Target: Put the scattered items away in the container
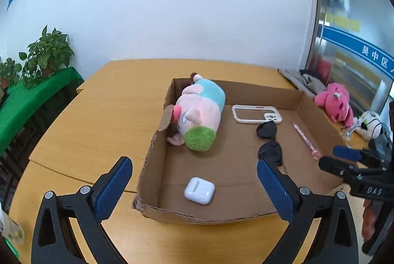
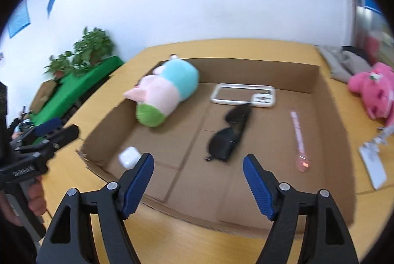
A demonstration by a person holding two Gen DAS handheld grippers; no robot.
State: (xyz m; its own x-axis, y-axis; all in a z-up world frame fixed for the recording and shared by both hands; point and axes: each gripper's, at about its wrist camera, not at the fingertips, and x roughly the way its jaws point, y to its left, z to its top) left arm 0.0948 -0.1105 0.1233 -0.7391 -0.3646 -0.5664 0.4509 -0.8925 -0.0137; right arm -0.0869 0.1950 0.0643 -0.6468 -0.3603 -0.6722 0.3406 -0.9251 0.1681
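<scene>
We see a shallow brown cardboard box (image 1: pixel 157 153) lying on the tan wooden counter (image 1: pixel 98 111), holding every item we can make out. A pink, teal and green plush toy (image 1: pixel 200 116) lies on its side in the box's far left corner, its long axis running from the far wall toward us, green end nearest. A small white rounded earbud case (image 1: pixel 199 190) sits near the box's near left corner. A white rectangular phone frame (image 1: pixel 256 113) lies flat near the far wall, long axis across the box. Black sunglasses (image 1: pixel 268 140) lie in the middle, one lens touching the frame, lenses lined up toward us. A slim pink pen (image 1: pixel 305 138) lies toward the right wall, pointing near to far.

Our left gripper (image 1: pixel 194 177) hovers over the near edge of the box, jaws spread wide and holding nothing. Our right gripper (image 2: pixel 198 180) also hovers over the near edge, jaws spread and empty.
</scene>
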